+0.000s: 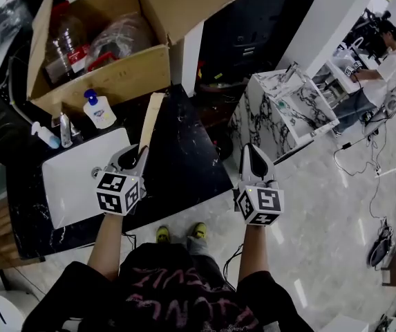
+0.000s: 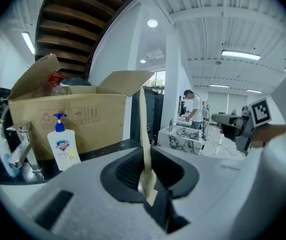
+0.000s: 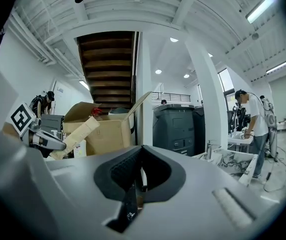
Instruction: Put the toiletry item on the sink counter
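Head view: the left gripper (image 1: 141,152) is clamped on the near end of a long tan carton (image 1: 151,120). The carton runs away from the jaws toward the far side, over the black counter (image 1: 184,164), just right of the white sink basin (image 1: 80,178). Its far end points at an open cardboard box (image 1: 115,75) on the counter. A pump soap bottle (image 1: 99,111) stands at the basin's far edge, with a faucet (image 1: 65,128) to its left. The right gripper (image 1: 251,151) hangs over the floor, right of the counter, with its jaws drawn together and nothing in them.

Left gripper view: the carton (image 2: 143,129) is seen edge-on and rises nearly upright from between the jaws of the left gripper (image 2: 146,179), which press on both its faces. No print can be read on it. Far left, the soap bottle (image 2: 63,146) has a blue pump, a shield logo and "99.9%" on its label. The cardboard box (image 2: 83,119) behind it bears handling symbols. The right gripper (image 2: 242,129) shows at the right.

Right gripper view: the jaws of the right gripper (image 3: 135,184) meet with nothing between them. At the left, the left gripper (image 3: 43,139) holds the carton (image 3: 75,136), tilted, in front of the cardboard box (image 3: 108,129).
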`<state>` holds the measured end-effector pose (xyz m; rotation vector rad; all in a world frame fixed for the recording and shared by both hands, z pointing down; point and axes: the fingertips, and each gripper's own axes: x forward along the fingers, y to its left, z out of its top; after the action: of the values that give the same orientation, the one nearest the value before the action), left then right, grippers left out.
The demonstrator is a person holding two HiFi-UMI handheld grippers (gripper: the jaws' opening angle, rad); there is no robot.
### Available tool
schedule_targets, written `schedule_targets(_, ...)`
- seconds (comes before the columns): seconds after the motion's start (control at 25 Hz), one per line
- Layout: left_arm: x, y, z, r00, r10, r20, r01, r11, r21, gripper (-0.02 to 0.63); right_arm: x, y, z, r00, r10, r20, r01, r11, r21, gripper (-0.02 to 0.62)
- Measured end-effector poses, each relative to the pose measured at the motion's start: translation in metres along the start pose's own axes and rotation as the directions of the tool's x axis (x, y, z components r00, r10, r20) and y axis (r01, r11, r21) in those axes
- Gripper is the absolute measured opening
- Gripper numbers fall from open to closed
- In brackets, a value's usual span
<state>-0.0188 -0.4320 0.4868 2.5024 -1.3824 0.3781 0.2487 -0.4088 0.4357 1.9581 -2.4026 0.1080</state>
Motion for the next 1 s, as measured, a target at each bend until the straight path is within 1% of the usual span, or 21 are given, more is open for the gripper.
schedule_targets(0.16,0.008,0.002,-0.007,1.000,0.013,-0.026,-0.014,1.000,-0.010,0.055,0.014,0.000,-0.004,1.000,0.029,-0.004,-0.029,0.999,0.014,0.006)
schedule_targets(0.4,0.022,0.004,-0.024,0.997,0.015,-0.076,-0.017,1.000,-0.022,0.055,0.021,-0.001,-0.014,0.999,0.044,-0.021,-0.044,0.999,0.026,0.007)
schedule_targets(0.64,0.038,-0.001,-0.045,0.991,-0.001,-0.132,-0.003,0.999,-0.032,0.055,0.021,-0.011,-0.014,0.999,0.030,-0.025,-0.029,0.999,0.024,0.008)
schedule_targets(0.84,0.047,-0.008,-0.071,0.978,-0.016,-0.207,0.007,0.999,-0.042,0.055,0.018,-0.017,-0.018,0.999,0.019,-0.032,-0.018,1.000,0.025,0.006)
schedule_targets(1.0,0.054,-0.012,-0.081,0.970,-0.031,-0.239,0.020,0.999,-0.049,0.055,0.016,-0.021,-0.023,0.999,0.011,-0.043,-0.010,1.000,0.029,0.007)
